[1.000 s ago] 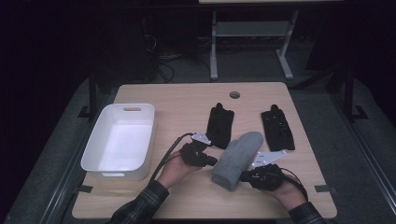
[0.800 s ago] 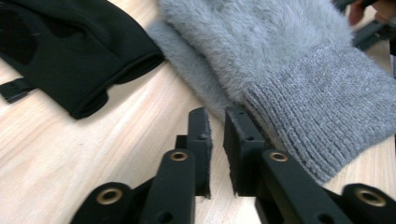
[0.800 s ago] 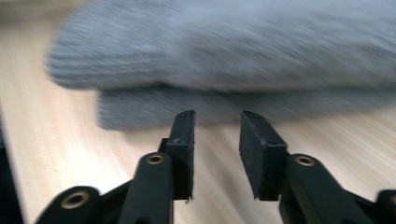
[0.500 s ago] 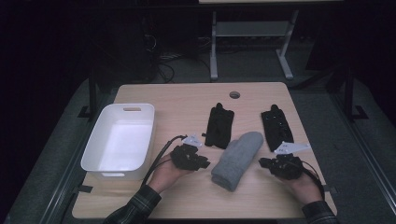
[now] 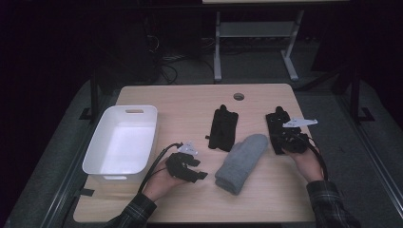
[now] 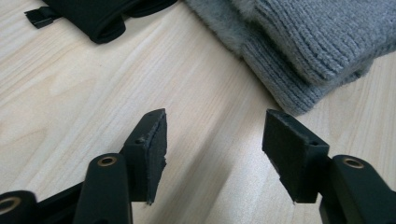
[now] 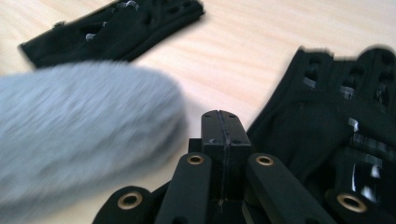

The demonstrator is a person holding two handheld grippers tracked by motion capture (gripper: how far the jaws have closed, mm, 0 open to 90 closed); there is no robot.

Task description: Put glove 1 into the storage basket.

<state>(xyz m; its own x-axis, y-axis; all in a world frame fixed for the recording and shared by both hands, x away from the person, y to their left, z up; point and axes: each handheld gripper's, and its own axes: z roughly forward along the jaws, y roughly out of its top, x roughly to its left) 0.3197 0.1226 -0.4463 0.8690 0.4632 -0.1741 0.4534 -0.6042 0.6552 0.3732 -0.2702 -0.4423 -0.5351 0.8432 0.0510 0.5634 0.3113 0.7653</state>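
Note:
A grey knitted mitten (image 5: 242, 161) lies slantwise on the wooden table (image 5: 190, 99). My left gripper (image 5: 198, 175) is just left of its cuff (image 6: 317, 46). Its jaws have just been opening and now stand open over bare wood with nothing between them (image 6: 215, 140). My right gripper (image 5: 286, 138) rests over the near end of the right black fingerless glove (image 5: 276, 122). In the right gripper view its jaws (image 7: 222, 126) are shut with nothing in them, the mitten (image 7: 84, 121) at left and the black glove (image 7: 336, 107) at right.
A second black fingerless glove (image 5: 223, 127) lies left of the mitten's tip, and it also lies at the top of the left gripper view (image 6: 102, 18) and the right gripper view (image 7: 116, 28). A white tub (image 5: 142, 114) stands at the table's left. A cable hole (image 5: 238, 96) is near the far edge.
The mitten, held up between both grippers, now lies flat on the table. The left gripper let go and opened. The right gripper moved right to the black glove.

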